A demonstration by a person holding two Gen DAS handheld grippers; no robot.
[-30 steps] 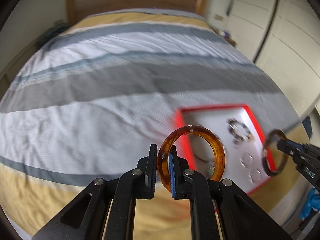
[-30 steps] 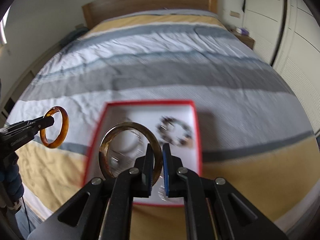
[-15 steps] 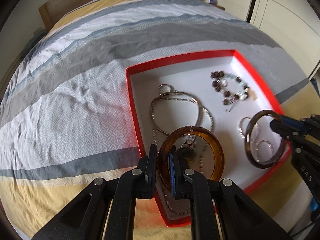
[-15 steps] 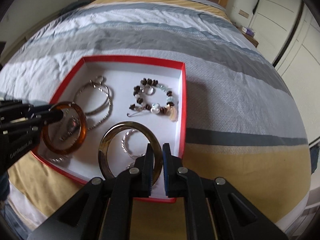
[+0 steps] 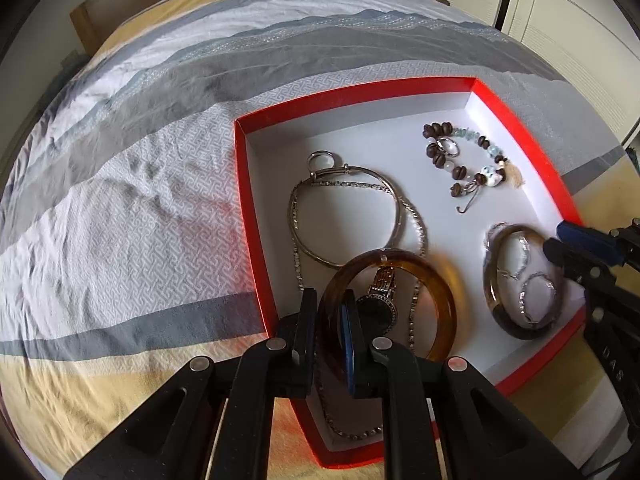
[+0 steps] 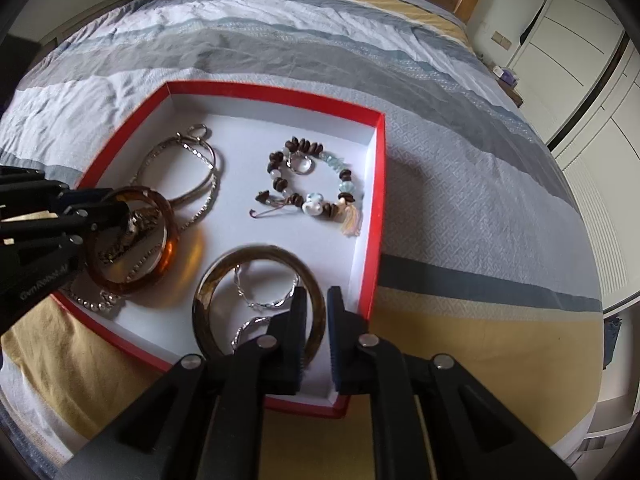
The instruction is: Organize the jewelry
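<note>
A red box (image 5: 516,120) (image 6: 376,216) with a white floor lies on the bed. My left gripper (image 5: 330,330) (image 6: 116,208) is shut on an amber bangle (image 5: 440,304) (image 6: 168,240), held low over the box's near left part, above a watch (image 5: 380,292) and a chain necklace (image 5: 296,216). My right gripper (image 6: 316,320) (image 5: 560,240) has its jaws parted around the rim of a dark brown bangle (image 6: 256,252) (image 5: 520,328), which lies on the box floor around silver rings (image 6: 268,300).
A beaded bracelet (image 5: 464,160) (image 6: 312,184) and a silver hoop bangle (image 5: 360,216) (image 6: 180,176) lie in the box. The striped bedspread (image 5: 120,200) surrounds it. White wardrobe doors (image 6: 592,60) stand to the right.
Both grippers came down into the box with their bangles. The right jaws have opened and the dark bangle now rests on the box floor.
</note>
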